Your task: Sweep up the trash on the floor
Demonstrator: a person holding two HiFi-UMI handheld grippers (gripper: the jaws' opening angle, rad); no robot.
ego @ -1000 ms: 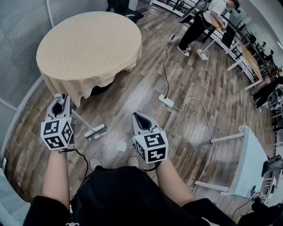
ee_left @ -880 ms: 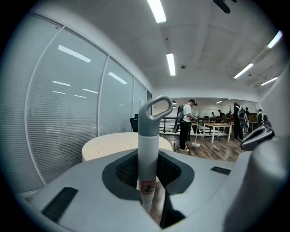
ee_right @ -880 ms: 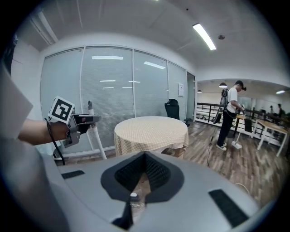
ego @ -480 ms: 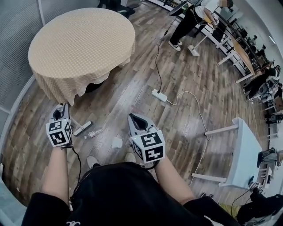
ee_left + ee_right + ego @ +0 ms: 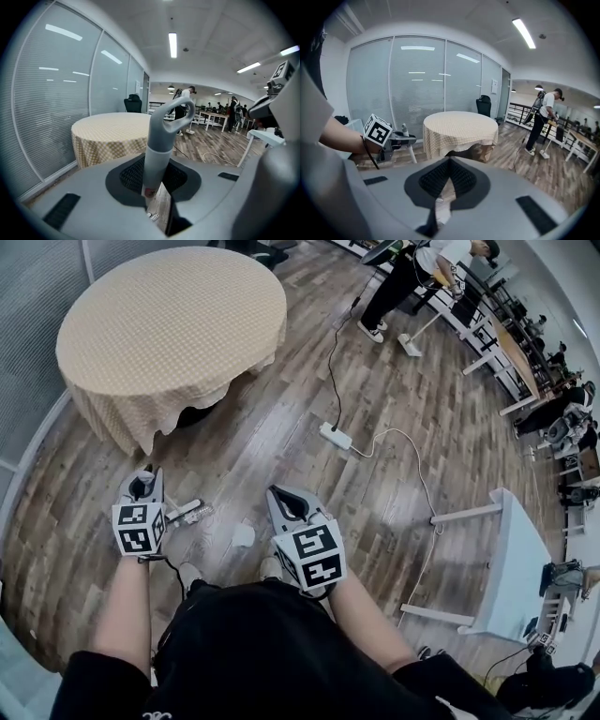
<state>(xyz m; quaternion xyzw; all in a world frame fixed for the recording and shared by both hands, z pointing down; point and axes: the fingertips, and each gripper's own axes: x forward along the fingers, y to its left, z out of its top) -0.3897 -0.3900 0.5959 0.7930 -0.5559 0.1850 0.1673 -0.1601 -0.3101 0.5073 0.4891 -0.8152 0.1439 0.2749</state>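
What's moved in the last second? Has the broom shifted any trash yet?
The left gripper, shut on the broom handle throughout, pulled back toward the person. The broom head swung slightly left, then returned beside the small clear trash, which barely shifted. The white paper scrap by the shoes stayed put; the right gripper stayed shut and empty.

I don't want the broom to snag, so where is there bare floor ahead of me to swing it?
Bare boards run between the round table and the power strip, and from the right gripper up to that strip. Crowded: beside the left gripper, where broom head, trash and white paper lie close, and rightward by the white desk.
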